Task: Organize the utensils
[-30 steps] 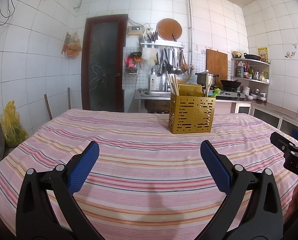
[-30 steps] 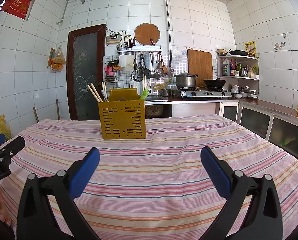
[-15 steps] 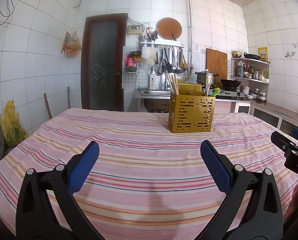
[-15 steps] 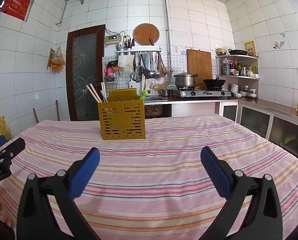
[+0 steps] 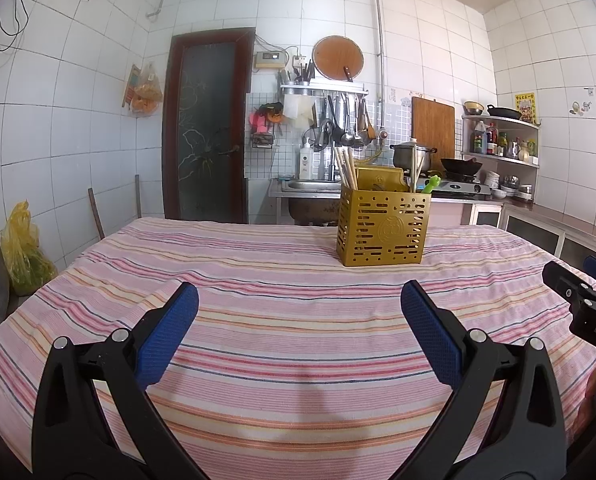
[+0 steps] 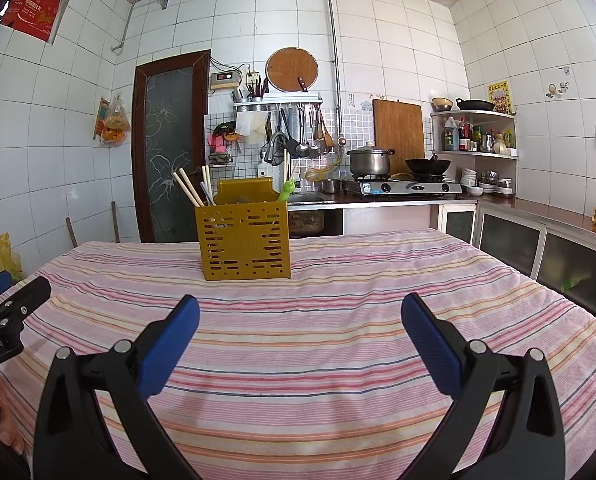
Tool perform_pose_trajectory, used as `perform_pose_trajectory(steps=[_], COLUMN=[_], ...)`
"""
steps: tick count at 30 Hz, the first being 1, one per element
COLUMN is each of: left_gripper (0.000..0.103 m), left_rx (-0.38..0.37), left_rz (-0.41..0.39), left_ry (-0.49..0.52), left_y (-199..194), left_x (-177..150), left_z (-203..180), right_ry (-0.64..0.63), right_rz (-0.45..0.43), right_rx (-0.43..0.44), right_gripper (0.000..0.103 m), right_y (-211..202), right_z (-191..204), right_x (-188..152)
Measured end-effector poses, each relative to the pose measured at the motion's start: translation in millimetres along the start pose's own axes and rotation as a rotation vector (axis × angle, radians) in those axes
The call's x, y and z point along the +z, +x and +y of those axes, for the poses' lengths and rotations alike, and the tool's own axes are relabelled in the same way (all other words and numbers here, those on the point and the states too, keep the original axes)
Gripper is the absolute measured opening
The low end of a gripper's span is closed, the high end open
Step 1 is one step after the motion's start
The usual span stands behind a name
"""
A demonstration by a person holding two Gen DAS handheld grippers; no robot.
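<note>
We see the caddy (image 5: 384, 229) standing on the table (image 5: 258, 320), chopsticks (image 5: 345, 168) and a green utensil (image 5: 430, 184) already inside. Nothing lies loose around it, so little seems left. Our left gripper (image 5: 298, 320) and right gripper (image 6: 300, 322) gape wide, empty, short of it.

Inside the gold utensil holder (image 6: 245, 242) I see only the tops of the chopsticks (image 6: 188, 189) and a green-headed piece (image 6: 287, 191); their lower lengths sit behind the perforated wall, and I cannot tell which compartment each stands in. To the right of the holder in my left view, my right gripper (image 5: 586, 304) is cut by the frame edge, its lettering reading only in part. Left of the holder in my right view, my left gripper (image 6: 8, 320) is clipped likewise.
</note>
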State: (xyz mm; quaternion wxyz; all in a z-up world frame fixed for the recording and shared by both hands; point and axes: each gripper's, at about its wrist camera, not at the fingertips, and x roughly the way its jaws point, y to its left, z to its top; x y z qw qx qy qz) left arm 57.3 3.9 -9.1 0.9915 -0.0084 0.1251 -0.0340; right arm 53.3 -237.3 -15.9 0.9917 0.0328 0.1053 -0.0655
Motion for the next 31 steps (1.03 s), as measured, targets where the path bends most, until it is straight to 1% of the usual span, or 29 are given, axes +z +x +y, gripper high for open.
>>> perform_pose_trajectory(steps=[31], left_gripper=[0.098], left_rx=[-0.001], left_rz=[-0.003], left_ry=[0.002], left_y=[-0.7], left_x=[0.0], left_z=[-0.1], right_ry=[0.002], right_rz=[-0.002], right_rx=[0.001], right_gripper=[0.099], right_y=[-0.5], right_z=[-2.3], right_x=[-1.1])
